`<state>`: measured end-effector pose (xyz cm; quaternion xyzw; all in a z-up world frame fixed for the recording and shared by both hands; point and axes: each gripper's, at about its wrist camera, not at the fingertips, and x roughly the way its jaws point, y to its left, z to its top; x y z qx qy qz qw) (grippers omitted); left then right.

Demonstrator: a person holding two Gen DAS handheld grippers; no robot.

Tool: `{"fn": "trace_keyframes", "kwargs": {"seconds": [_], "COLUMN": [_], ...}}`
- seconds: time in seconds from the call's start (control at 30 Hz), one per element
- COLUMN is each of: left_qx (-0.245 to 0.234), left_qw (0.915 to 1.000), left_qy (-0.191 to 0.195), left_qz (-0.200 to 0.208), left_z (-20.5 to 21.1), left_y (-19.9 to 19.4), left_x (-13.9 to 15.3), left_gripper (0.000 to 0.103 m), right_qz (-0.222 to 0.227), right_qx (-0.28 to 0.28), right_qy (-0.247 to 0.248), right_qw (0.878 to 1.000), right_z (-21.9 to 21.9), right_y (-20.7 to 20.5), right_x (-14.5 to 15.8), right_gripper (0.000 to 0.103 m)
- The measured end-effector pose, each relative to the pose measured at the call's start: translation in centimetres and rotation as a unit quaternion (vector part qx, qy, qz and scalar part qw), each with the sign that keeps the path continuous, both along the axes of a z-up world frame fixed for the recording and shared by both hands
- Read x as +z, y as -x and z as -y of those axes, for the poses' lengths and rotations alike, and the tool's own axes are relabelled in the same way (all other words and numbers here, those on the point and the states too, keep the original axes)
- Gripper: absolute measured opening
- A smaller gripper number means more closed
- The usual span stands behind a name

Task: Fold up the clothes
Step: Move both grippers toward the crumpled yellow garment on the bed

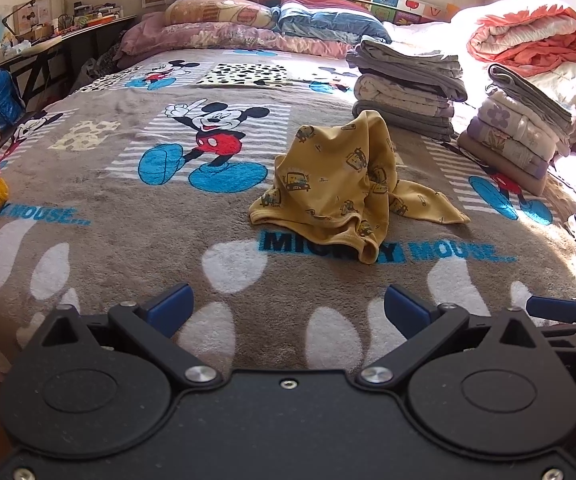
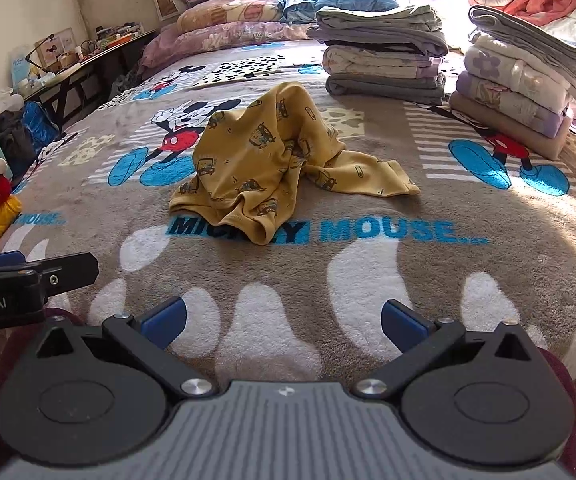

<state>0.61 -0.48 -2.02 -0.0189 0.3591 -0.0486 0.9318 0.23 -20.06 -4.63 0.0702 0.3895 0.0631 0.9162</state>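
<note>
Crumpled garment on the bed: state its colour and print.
Mustard yellow garment with small cartoon vehicle prints; clearest in the right wrist view.

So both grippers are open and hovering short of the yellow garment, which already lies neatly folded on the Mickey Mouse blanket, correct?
Not quite. The yellow garment is crumpled in a heap, not folded, as the right wrist view shows. The rest holds: left gripper and right gripper are open, short of it, above the Mickey Mouse blanket.

One yellow garment (image 1: 343,184), two folded stacks (image 1: 405,88)
</note>
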Motion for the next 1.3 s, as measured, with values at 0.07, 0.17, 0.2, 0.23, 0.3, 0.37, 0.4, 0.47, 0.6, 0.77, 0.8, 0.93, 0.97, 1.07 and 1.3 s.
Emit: {"fn": "trace_keyframes", "kwargs": {"seconds": [0.07,0.17,0.2,0.23,0.3,0.37,0.4,0.47,0.6,0.77,0.8,0.93,0.97,1.07,1.3], "left_qx": [-0.001,0.000,0.000,-0.001,-0.002,-0.003,-0.003,-0.005,-0.008,-0.015,-0.017,-0.027,-0.030,-0.036,-0.075], "left_qw": [1.0000,1.0000,1.0000,1.0000,1.0000,1.0000,1.0000,1.0000,1.0000,0.9999,0.9998,0.9996,0.9995,0.9993,0.9971], "left_qy": [0.001,0.004,0.005,0.006,0.006,0.006,0.006,0.005,0.005,0.006,0.005,-0.003,-0.005,-0.005,0.001], "left_qz": [0.000,-0.001,-0.002,-0.002,-0.002,-0.002,-0.002,-0.003,-0.004,-0.004,-0.002,0.005,0.004,0.002,0.014], "left_z": [-0.1,-0.2,-0.3,-0.3,-0.4,-0.4,-0.4,-0.4,-0.5,-0.6,-0.5,-0.5,-0.6,-1.0,-1.5], "left_y": [-0.1,-0.2,-0.3,-0.3,-0.4,-0.6,-0.7,-0.9,-1.4,-1.9,-1.9,-2.3,-2.5,-3.4,-5.7], "left_x": [0.0,-0.1,-0.1,-0.2,-0.3,-0.4,-0.4,-0.5,-0.8,-1.0,-1.0,-1.3,-1.5,-1.8,-3.1], "left_gripper": [0.103,0.103,0.103,0.103,0.103,0.103,0.103,0.103,0.103,0.103,0.103,0.103,0.103,0.103,0.103], "right_qz": [0.003,0.005,0.005,0.005,0.007,0.009,0.012,0.015,0.025,0.034,0.034,0.038,0.041,0.059,0.092], "right_qx": [-0.001,-0.005,-0.006,-0.007,-0.011,-0.015,-0.018,-0.020,-0.012,-0.004,-0.005,-0.008,-0.009,-0.002,0.029], "right_qy": [0.000,0.000,-0.001,-0.001,-0.002,-0.004,-0.006,-0.013,-0.027,-0.013,-0.015,-0.015,-0.015,-0.029,-0.045], "right_qw": [1.000,1.000,1.000,1.000,1.000,1.000,1.000,1.000,0.999,0.999,0.999,0.999,0.999,0.998,0.994], "right_z": [-0.1,-0.1,-0.1,-0.1,-0.1,0.1,0.2,0.4,0.6,0.2,0.2,0.2,0.2,0.4,0.8], "right_y": [0.0,0.0,0.0,-0.1,-0.1,-0.1,-0.2,-0.3,-0.5,-0.9,-1.0,-1.4,-1.4,-1.9,-3.1], "right_x": [0.0,0.0,0.0,0.0,0.0,0.0,-0.1,-0.1,-0.4,-0.6,-0.6,-0.6,-0.6,-0.9,-2.3], "right_gripper": [0.103,0.103,0.103,0.103,0.103,0.103,0.103,0.103,0.103,0.103,0.103,0.103,0.103,0.103,0.103]}}
